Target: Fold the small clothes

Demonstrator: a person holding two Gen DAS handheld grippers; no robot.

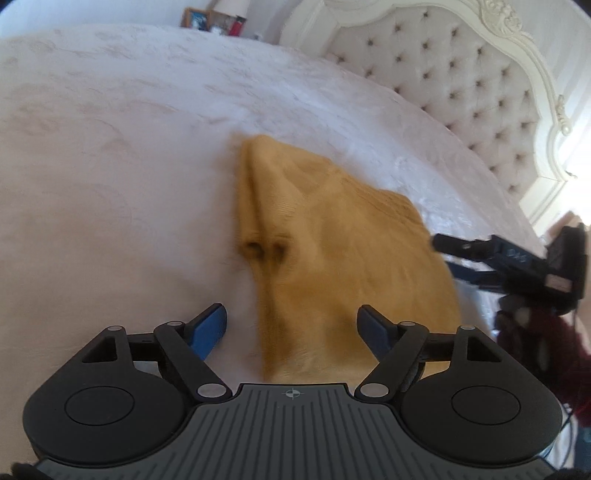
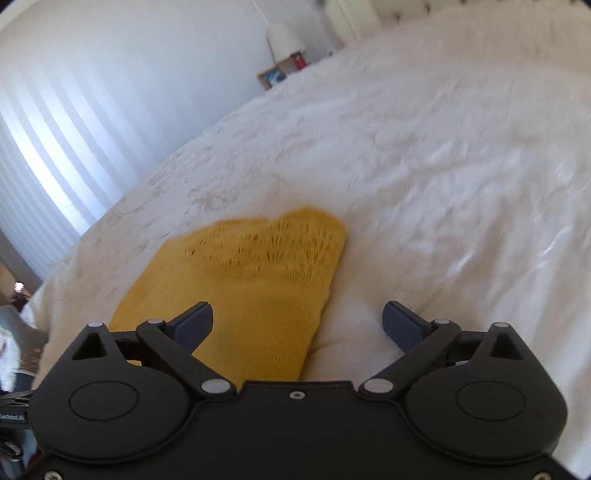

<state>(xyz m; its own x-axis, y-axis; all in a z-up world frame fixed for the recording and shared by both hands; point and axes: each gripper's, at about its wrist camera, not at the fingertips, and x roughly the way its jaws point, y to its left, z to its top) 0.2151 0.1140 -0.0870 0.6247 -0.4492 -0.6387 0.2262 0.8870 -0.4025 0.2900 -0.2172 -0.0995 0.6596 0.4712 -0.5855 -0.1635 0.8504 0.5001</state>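
A small mustard-yellow knitted garment [image 1: 332,236] lies on the white bedspread [image 1: 110,147], partly folded, with a rolled sleeve along its left side. My left gripper [image 1: 291,325] is open above its near edge, holding nothing. The other gripper [image 1: 480,258] shows at the garment's right edge in the left wrist view. In the right wrist view the garment [image 2: 258,288] lies flat with its lacy part at the far end. My right gripper [image 2: 297,321] is open and empty, its left finger over the cloth and its right finger over the bedspread [image 2: 443,166].
A tufted cream headboard [image 1: 461,85] rises at the back right. A nightstand with a picture frame [image 1: 199,18], a red item and a lamp [image 2: 284,37] stands beyond the bed. Striped curtains [image 2: 55,147] hang on the left.
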